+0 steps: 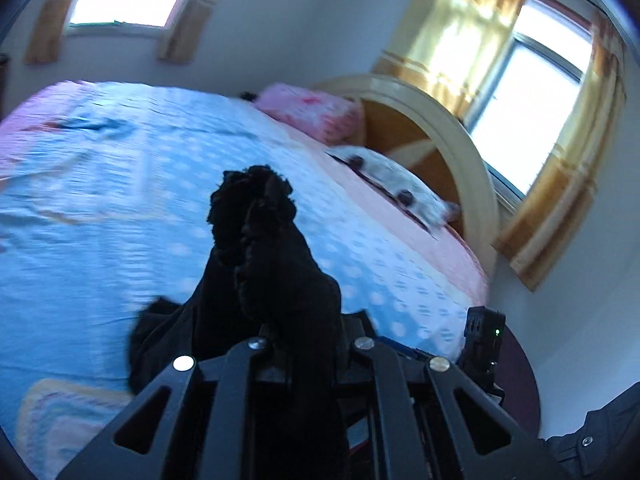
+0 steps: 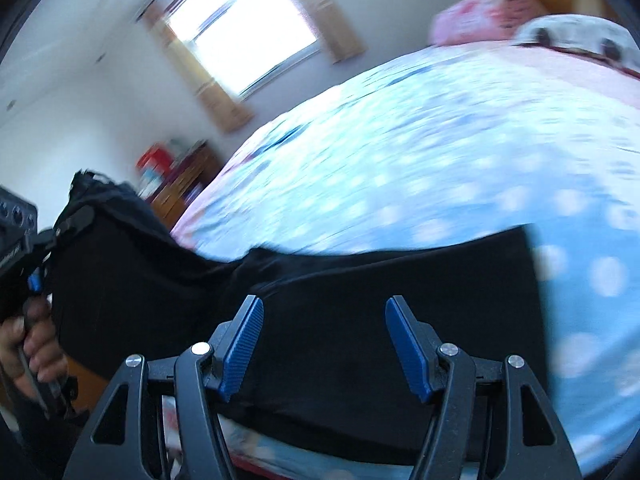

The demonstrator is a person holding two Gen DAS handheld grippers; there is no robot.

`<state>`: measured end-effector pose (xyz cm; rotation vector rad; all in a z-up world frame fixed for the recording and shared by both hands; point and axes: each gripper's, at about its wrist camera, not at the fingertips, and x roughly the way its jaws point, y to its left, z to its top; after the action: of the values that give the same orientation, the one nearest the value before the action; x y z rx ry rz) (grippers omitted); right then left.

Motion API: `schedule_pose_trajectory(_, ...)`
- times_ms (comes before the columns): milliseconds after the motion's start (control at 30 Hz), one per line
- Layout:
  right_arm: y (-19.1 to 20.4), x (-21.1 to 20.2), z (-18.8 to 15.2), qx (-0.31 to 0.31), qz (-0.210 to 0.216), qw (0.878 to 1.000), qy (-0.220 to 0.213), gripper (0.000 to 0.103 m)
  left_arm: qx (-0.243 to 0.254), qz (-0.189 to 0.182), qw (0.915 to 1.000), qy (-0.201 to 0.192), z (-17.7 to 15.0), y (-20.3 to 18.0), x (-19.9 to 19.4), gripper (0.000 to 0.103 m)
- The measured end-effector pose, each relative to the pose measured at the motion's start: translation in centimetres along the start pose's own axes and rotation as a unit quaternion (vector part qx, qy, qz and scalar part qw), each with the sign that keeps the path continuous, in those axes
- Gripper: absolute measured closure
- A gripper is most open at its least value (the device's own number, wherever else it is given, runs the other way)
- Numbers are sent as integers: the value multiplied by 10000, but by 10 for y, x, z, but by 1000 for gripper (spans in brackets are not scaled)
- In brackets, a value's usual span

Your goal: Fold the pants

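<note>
The black pants [image 2: 340,288] lie across the near edge of a bed with a blue dotted cover [image 2: 400,152]. My left gripper [image 1: 296,320] is shut on a bunched end of the pants [image 1: 260,240], which rises between its fingers and hides the pads. In the right wrist view the left gripper [image 2: 64,220] holds that end lifted at the far left. My right gripper [image 2: 324,308] is open, its blue pads [image 2: 244,344] standing wide apart just above the flat part of the pants.
Pillows [image 1: 312,112] and a curved wooden headboard [image 1: 452,152] stand at the bed's head. Curtained windows [image 1: 532,112] are behind. A dresser with a red item [image 2: 176,176] stands past the bed's foot. A dark round table [image 1: 516,376] is beside the bed.
</note>
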<state>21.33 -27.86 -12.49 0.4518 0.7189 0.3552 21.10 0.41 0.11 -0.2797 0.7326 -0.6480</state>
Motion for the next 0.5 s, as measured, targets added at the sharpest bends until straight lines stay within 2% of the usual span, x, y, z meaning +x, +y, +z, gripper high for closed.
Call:
schedule_pose_trajectory(100, -33, -18, 5, 414, -297, 9984, -262, 38, 127, -182, 9993, 308, -2, -19, 37, 92)
schedule_pose_trajectory(267, -68, -36, 10, 873, -489, 9939, -469, 38, 460, -165, 9949, 879, -19, -48, 107, 90)
schedule_pose_trajectory(333, -75, -40, 12, 924, -564, 9927, -526, 38, 632, -70, 9922, 1077, -30, -57, 128, 83)
schedule_pose_trajectory(400, -84, -44, 15, 981, -634, 9914, -596, 38, 722, -105, 9884, 1334, -44, -64, 149, 60)
schedule_pose_trajectory(467, -91, -45, 14, 1043, -668, 9906, -587, 38, 773, -48, 9857, 1493, -56, -70, 158, 52)
schedule_pose_trajectory(500, -93, -50, 11, 1065, -674, 9903, -579, 37, 791, -160, 9860, 1462, -59, -72, 154, 51)
